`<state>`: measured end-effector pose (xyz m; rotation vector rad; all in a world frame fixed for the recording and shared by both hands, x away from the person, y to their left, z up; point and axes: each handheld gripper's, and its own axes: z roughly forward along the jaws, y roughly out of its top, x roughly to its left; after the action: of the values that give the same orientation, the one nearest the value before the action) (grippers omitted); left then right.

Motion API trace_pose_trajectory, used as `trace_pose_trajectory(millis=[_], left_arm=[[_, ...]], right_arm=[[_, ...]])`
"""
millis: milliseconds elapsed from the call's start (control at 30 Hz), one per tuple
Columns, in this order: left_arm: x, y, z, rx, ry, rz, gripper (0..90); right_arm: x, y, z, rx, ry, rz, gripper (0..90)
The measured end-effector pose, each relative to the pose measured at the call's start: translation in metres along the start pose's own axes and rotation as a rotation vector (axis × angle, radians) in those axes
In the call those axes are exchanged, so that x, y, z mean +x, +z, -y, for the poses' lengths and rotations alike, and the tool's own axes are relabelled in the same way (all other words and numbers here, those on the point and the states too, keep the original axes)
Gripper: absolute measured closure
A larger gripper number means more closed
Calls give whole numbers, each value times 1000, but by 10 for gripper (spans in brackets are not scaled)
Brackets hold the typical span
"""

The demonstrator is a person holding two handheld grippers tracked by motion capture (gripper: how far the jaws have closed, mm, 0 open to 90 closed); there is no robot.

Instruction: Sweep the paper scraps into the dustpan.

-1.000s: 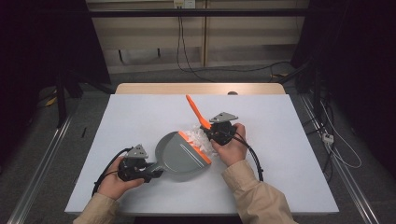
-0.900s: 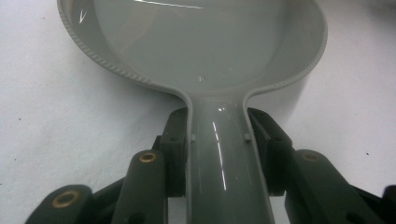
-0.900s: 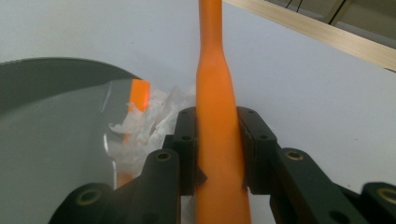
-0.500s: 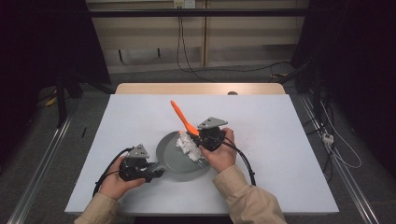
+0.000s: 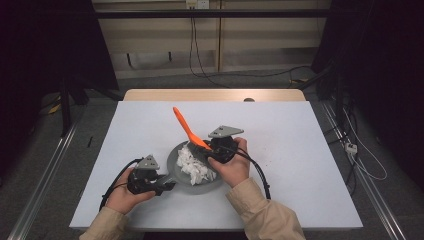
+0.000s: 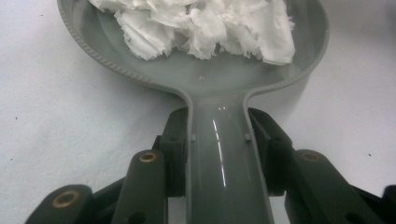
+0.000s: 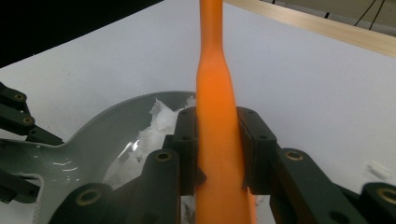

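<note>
A grey dustpan (image 5: 173, 158) lies on the white table, with a heap of white paper scraps (image 5: 196, 169) in it. My left gripper (image 5: 168, 185) is shut on the pan's handle (image 6: 225, 158), its pads pressing both sides, and the scraps (image 6: 201, 28) lie just ahead in the bowl. My right gripper (image 5: 206, 152) hangs over the pan's right part, shut on an orange tool handle (image 5: 185, 126) that slants up and away to the left. In the right gripper view the orange handle (image 7: 215, 93) rises between the pads, above the pan (image 7: 93, 135) and the scraps (image 7: 156, 123).
The white tabletop (image 5: 300, 150) spreads wide to the right and behind the pan, ending in a wooden far edge (image 5: 215, 94). One small white scrap (image 7: 378, 170) lies on the table to the right. Cables trail from both grippers toward the near edge.
My right gripper with the orange tool has moved left, from the pan's right edge to over its bowl. The scraps now lie deeper in the pan. The left gripper has kept still.
</note>
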<state>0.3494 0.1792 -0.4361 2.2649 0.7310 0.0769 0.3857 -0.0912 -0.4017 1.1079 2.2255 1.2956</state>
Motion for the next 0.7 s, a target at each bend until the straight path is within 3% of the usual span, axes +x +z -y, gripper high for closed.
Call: trace_pose_trajectory(millis=[167,367,533,700], left_arm=[[2,-1,1,-1,-15,-2,621],[2,-1,1,4,-19,-14,622],[4,-3,2,0,-22,-3,622],[6,-6,3,2,-35,-1,621]], right_arm=[[-11,-7,-6,-24,48,-16,716],[-24,-10,-13,-43,59,26,716],[-37,2,-12,-16,35,90,716],[-49,21,-7,8,38,123,716]])
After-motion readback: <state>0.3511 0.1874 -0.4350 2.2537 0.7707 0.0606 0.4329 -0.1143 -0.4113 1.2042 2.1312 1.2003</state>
